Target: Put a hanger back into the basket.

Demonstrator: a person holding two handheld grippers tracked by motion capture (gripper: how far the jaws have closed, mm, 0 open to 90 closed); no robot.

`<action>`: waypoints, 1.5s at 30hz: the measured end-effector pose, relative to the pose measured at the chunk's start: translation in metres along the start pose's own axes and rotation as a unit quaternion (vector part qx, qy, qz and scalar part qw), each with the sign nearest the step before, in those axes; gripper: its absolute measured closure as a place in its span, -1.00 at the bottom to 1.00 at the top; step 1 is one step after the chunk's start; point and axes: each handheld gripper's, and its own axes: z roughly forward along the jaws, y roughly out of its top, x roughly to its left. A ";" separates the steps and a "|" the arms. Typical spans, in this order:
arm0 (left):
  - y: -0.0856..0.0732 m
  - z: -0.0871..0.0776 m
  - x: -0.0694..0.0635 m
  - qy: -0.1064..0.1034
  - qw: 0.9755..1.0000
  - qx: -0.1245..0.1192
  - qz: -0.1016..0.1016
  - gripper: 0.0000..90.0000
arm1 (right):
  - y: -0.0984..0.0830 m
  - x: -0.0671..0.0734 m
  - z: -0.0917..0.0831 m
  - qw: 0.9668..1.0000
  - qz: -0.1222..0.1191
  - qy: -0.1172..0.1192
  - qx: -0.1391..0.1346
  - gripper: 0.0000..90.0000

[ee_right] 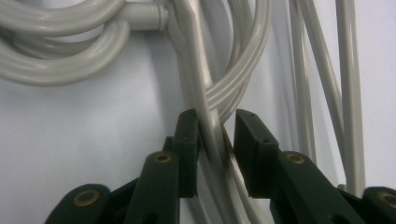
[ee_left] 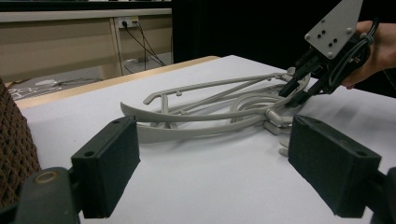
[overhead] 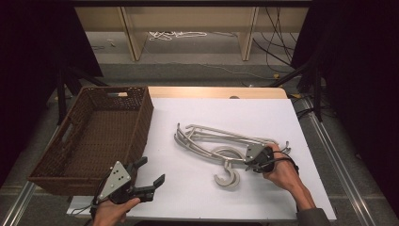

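Several grey plastic clothes hangers (overhead: 207, 136) lie tangled in a pile on the white table, their hooks toward the near side. My right gripper (overhead: 244, 164) reaches into the right end of the pile. In the right gripper view, the right gripper (ee_right: 217, 123) straddles one thin hanger bar (ee_right: 205, 93); the left pad touches it and a narrow gap shows at the right pad. My left gripper (overhead: 151, 172) stands open at the near left with nothing between its pads, and the left gripper view looks across its jaws (ee_left: 212, 158) at the hangers (ee_left: 210, 112) and the right gripper (ee_left: 292, 95).
A brown wicker basket (overhead: 141, 117) stands at the left edge of the table, partly overhanging it, close to my left gripper; its wall (ee_left: 14, 140) borders the left gripper view. White table surface (overhead: 235, 108) lies behind the hangers. Cables and table legs are on the floor beyond.
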 end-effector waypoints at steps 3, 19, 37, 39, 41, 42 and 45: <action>0.000 0.000 0.000 0.000 1.000 0.004 0.003 -0.63 | 0.001 0.001 -0.002 1.000 -0.031 0.000 0.000 0.73; 0.001 -0.002 0.002 0.004 1.000 0.001 0.010 -0.63 | 0.008 -0.002 -0.029 0.992 -0.109 -0.058 -0.027 0.84; 0.005 0.011 -0.017 -0.011 0.998 0.023 0.064 -0.60 | 0.016 0.009 -0.050 0.989 -0.124 -0.065 -0.056 0.84; 0.006 0.014 -0.018 -0.013 0.997 0.026 0.070 -0.60 | 0.019 0.012 -0.050 0.987 -0.133 -0.067 -0.062 0.84; 0.007 0.018 -0.019 -0.014 0.997 0.029 0.075 -0.61 | 0.022 0.014 -0.050 0.986 -0.141 -0.065 -0.065 0.84; 0.006 0.021 -0.021 -0.015 0.996 0.031 0.078 -0.61 | 0.023 0.015 -0.051 0.986 -0.139 -0.061 -0.065 0.84; 0.007 0.030 -0.025 -0.019 0.994 0.046 0.095 -0.62 | 0.027 0.018 -0.052 0.984 -0.150 -0.061 -0.068 0.84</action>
